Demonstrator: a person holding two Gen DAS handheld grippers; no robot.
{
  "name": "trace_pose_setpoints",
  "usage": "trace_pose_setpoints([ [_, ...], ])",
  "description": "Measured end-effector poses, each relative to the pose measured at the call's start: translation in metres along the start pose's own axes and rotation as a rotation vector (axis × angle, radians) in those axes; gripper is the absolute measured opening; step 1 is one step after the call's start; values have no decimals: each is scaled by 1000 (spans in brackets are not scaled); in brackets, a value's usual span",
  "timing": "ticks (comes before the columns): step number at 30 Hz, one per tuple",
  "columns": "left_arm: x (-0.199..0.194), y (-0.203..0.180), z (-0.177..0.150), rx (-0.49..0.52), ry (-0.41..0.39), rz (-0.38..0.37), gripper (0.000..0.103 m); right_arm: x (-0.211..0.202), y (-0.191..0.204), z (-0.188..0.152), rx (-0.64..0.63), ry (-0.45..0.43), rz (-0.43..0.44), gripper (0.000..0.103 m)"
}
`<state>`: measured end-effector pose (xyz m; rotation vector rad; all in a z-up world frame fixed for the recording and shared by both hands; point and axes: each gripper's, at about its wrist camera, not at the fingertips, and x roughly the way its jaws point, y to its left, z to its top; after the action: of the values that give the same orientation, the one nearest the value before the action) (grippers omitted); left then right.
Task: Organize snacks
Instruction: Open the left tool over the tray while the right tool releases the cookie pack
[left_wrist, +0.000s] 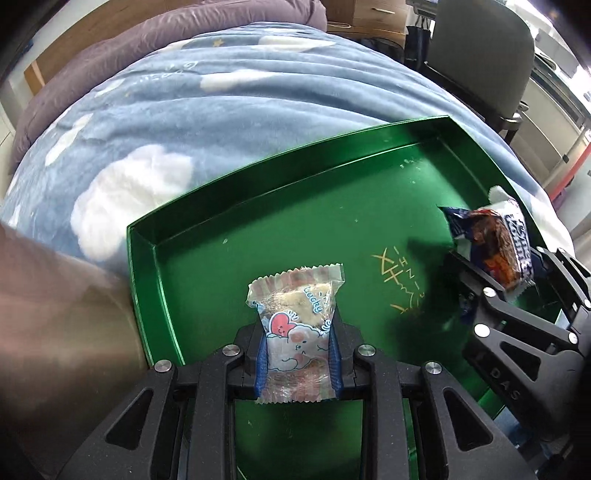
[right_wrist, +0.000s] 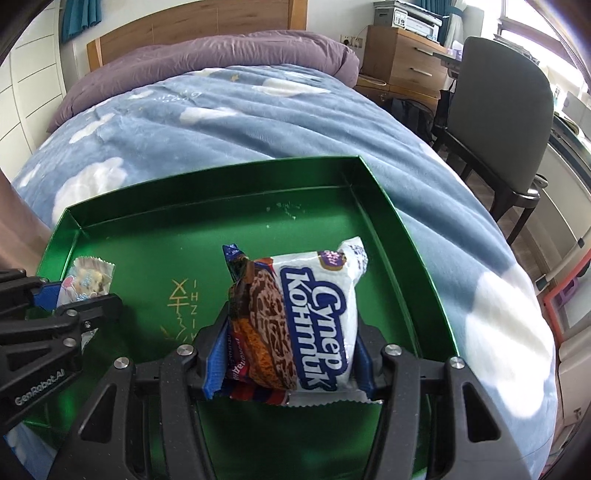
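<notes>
Black fingers of the left claw (left_wrist: 297, 354) pinch a clear cartoon-printed snack packet (left_wrist: 295, 314) between blue pads, low over the near left part of a green tray (left_wrist: 258, 221). Beside it the right claw (right_wrist: 291, 362) clamps a white and blue biscuit pack (right_wrist: 295, 317), held over the tray's right half. Both snacks hang above the tray floor, apparently not yet set down. Nothing else lies in the tray but a few crumbs near its far wall, so the sorting looks barely begun. Under the tray spreads a blue cloud-patterned blanket (right_wrist: 258, 122) on a bed
</notes>
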<state>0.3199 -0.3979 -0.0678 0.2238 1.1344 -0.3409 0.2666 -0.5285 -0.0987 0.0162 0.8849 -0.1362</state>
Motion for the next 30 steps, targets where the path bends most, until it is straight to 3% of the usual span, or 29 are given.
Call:
trace_pose_setpoints([
  [4, 0, 0, 1, 8, -6, -16, 24, 3, 0, 3, -8, -10, -14, 50],
  [6, -1, 0, 1, 18, -9, -7, 32, 4, 0, 3, -13, -13, -20, 52],
  [7, -1, -1, -1, 25, -11, 8, 45, 4, -1, 2, -13, -13, -20, 53],
  [8, -1, -2, -2, 33, -15, 20, 51, 4, -1, 2, -10, -19, -20, 55],
  [10, -2, -3, -6, 41, -19, 26, 51, 4, -2, 2, -4, -19, -28, 73],
  [18, -19, -11, -19, 68, -38, 51, 56, -4, -1, -2, -7, -32, -30, 99],
  [30, -62, -22, -39, 100, -92, 89, 57, -39, 0, -6, 24, -81, -19, 103],
])
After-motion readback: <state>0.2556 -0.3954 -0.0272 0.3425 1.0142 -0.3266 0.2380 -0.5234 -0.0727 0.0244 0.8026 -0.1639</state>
